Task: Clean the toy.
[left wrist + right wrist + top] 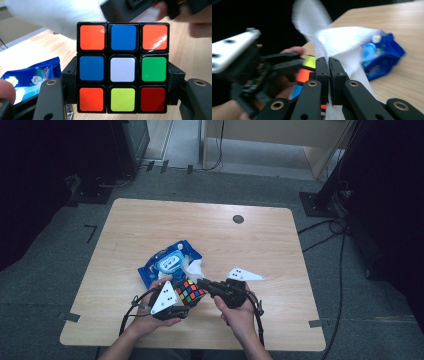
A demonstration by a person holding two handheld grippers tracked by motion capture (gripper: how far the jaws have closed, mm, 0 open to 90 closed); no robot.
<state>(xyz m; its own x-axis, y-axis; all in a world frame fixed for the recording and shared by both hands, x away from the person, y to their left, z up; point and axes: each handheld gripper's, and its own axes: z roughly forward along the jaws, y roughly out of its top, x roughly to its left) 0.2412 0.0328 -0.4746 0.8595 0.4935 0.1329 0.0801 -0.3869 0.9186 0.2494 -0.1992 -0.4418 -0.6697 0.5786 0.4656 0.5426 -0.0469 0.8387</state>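
Item: Rubik's cube (122, 68), scrambled, black-framed. It is held above the near middle of the desk (280, 240), clamped by two opposite sides between the jaws of the left gripper (186, 306). The face toward that gripper's camera has orange corners at the top, a white centre, and blue and green at the sides.

Item: wet wipe (337, 42), white, crumpled. It is pinched between the nearly closed jaws of the right gripper (328, 65) and hangs just beside the cube's top edge. In the left gripper view it appears as a white blur above the cube. Whether it touches the cube cannot be told.

Item: wipes packet (170, 262), blue, with its flap open. It lies on the desk just beyond the cube and both hands.

Item: round dark grommet (238, 219), at the far side of the desk, well apart from the rest.

Risks, as judged:
- The cube is gripped on smooth stickered sides, so a firm rub with the wipe could twist it or push it out of the jaws.
- Pressure on one layer could turn that layer instead of cleaning it.
- The wipe is held by a small fold, so drag across the cube could pull it free.
- The loose tail of the wipe could snag on the left jaws.
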